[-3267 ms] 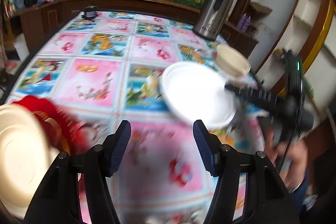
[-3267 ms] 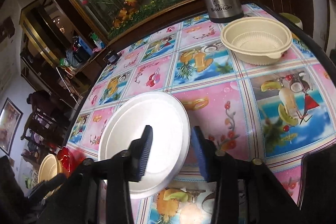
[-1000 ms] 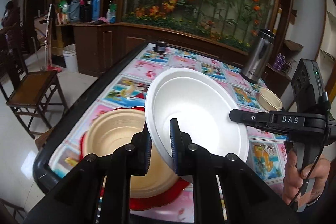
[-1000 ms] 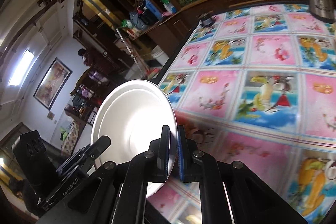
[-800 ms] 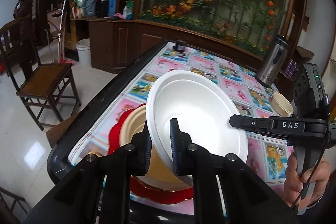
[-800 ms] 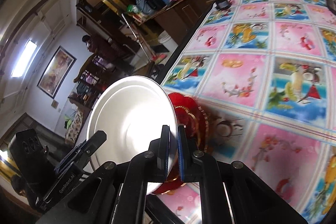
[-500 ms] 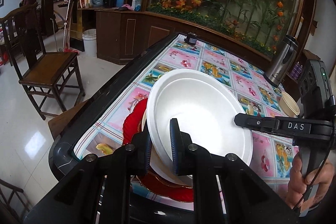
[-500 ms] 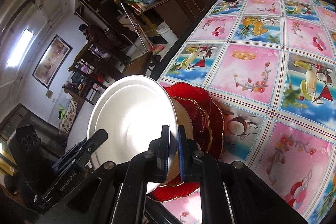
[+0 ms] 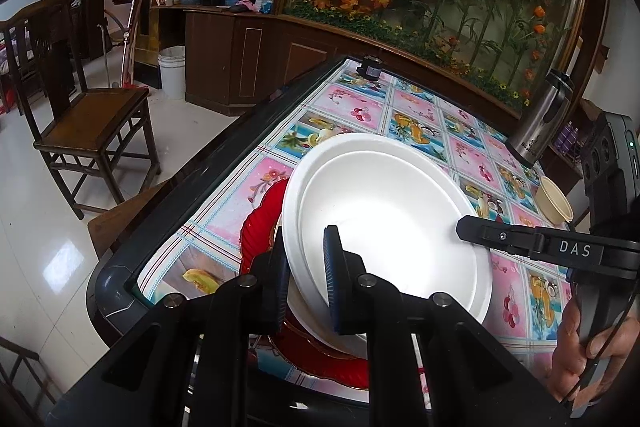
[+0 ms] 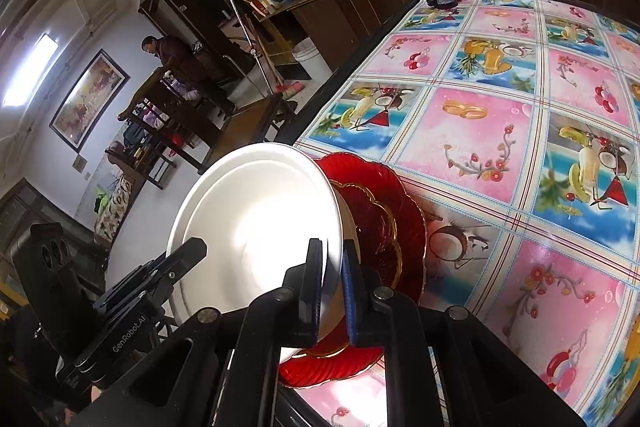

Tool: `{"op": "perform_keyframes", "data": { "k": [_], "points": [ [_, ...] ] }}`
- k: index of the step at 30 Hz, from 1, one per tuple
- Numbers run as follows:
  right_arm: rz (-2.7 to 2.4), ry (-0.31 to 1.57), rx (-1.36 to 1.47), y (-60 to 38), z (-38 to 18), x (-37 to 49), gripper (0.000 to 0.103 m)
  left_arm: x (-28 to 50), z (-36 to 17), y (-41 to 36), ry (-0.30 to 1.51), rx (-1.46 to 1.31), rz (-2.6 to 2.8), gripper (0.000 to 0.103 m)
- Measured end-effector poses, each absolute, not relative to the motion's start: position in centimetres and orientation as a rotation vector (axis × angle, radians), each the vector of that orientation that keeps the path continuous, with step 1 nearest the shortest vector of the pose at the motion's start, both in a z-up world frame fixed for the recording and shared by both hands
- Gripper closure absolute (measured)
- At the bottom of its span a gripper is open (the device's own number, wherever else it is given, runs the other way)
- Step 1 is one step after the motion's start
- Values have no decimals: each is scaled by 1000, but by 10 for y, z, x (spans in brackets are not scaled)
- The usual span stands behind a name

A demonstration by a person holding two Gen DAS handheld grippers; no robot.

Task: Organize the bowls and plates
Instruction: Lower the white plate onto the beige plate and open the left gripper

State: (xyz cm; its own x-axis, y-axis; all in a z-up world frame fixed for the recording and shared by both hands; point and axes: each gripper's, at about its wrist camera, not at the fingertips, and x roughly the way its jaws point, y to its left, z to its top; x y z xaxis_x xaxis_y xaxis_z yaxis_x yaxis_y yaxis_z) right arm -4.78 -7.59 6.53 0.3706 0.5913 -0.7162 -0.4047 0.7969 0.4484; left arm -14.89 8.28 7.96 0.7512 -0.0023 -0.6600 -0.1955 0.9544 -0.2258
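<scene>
1. a round white foam plate with a raised rim (image 9: pixel 384 219) sits tilted over a stack at the near left corner of a table covered in a pink and blue fruit-patterned oilcloth (image 9: pixel 416 115).
2. the left gripper (image 9: pixel 306 267) has its blue-padded jaws clamped on the plate's near rim, one pad above and one below.
3. the right gripper (image 10: pixel 330 291) pinches the opposite rim – its jaws are opening at this moment, with the rim between the pads and seemingly touched by them.
4. beneath the white plate lies a scalloped red glass-like plate with a gold edge (image 10: pixel 384 211); a sliver of something cream-coloured shows between the two (whether bowl or plate cannot be told from here).
5. handling, as a judgement: the foam plate looks very light and slightly flexible, easily dented – the thin rim is the natural place to hold, with gentle pressure. the red plate looks hard, heavier and breakable.
6. a small cream plastic bowl with a rim (image 9: pixel 554 201) stands well apart at the far right of the table, near a tall steel flask (image 9: pixel 540 123); it looks empty.
7. the white plate holds nothing.
8. a person's hand (image 9: pixel 588 343) grips the right gripper's handle at the lower right of the left view.
</scene>
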Motion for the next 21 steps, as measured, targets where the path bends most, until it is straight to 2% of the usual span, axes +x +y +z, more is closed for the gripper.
{"op": "perform_keyframes", "data": {
  "k": [4, 7, 8, 10, 11, 12, 21],
  "points": [
    [652, 1008, 211, -77, 66, -48, 91, -148, 81, 82, 721, -292, 107, 87],
    [653, 997, 205, -78, 69, -48, 86, -149, 83, 83, 717, -300, 108, 87],
    [650, 990, 204, -79, 71, -49, 84, -149, 84, 85, 713, -305, 108, 82],
    [655, 977, 207, -81, 74, -50, 81, -152, 86, 87, 697, -316, 109, 63],
    [652, 969, 205, -82, 76, -51, 80, -153, 87, 87, 687, -315, 113, 49],
    [650, 961, 201, -83, 78, -52, 80, -154, 88, 88, 676, -314, 117, 47],
    [638, 908, 278, -116, 93, -59, 79, -167, 112, 81, 607, -309, 105, 47]
  ]
}}
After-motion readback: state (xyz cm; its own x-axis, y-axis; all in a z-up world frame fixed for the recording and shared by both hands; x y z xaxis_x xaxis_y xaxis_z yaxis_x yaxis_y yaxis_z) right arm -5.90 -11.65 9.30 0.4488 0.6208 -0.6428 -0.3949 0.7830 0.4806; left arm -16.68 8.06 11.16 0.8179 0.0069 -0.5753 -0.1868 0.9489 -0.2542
